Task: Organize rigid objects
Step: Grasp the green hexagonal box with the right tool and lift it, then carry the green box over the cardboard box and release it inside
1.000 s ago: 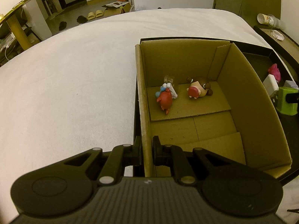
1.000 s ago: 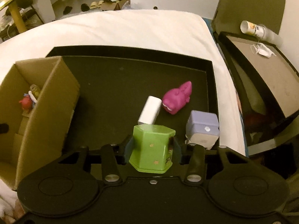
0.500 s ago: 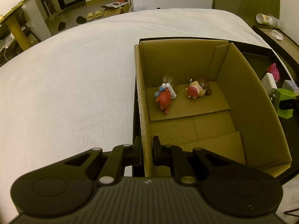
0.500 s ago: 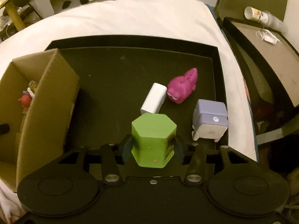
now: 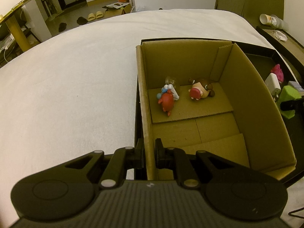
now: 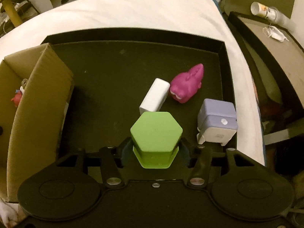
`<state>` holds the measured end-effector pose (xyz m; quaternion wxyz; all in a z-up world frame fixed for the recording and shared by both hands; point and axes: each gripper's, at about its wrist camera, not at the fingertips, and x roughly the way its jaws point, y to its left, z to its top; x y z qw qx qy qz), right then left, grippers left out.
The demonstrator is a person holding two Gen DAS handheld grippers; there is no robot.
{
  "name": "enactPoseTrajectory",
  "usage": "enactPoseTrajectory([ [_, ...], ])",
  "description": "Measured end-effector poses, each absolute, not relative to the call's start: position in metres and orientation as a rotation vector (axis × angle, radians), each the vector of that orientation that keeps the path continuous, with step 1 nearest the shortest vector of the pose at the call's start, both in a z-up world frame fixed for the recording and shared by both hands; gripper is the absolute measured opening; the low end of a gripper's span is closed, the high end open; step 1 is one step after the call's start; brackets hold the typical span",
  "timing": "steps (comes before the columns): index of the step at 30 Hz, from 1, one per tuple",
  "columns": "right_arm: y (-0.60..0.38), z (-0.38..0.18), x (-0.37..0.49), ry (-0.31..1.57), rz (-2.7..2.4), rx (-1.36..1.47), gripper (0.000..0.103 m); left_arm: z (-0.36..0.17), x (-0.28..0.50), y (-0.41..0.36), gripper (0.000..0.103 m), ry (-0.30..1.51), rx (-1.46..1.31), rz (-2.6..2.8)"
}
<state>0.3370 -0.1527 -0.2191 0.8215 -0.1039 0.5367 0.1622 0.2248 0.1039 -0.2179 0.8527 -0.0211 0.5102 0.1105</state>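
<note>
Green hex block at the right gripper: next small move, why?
Probably close the right gripper on the green hex block: its jaws are opening with the block between them, upright in the black tray. The left gripper is shut on the cardboard box wall, so the box looks ready.

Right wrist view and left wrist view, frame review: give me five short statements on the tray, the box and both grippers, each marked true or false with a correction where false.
1. The left gripper is clamped on the cardboard box wall. True.
2. The green hexagonal block sits between the right gripper fingers. True; its jaws are opening.
3. The cardboard box is empty. False: a red toy and a brown figurine lie inside.
4. The pink toy lies in the cardboard box. False: it lies in the black tray, beside the white block.
5. The lavender cube is stacked on the green hexagonal block. False: it stands apart, in the tray.
</note>
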Motion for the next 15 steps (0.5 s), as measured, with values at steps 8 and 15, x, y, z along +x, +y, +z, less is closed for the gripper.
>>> enactPoseTrajectory([
  [8, -0.147, -0.187, 0.325, 1.064, 0.379, -0.245, 0.052, -0.218, 0.225, 0.104, 0.01, 1.074, -0.049, 0.23],
  [15, -0.129, -0.153, 0.315, 0.994, 0.46, -0.259, 0.052, -0.218, 0.225, 0.103, 0.01, 1.073, -0.045, 0.231],
])
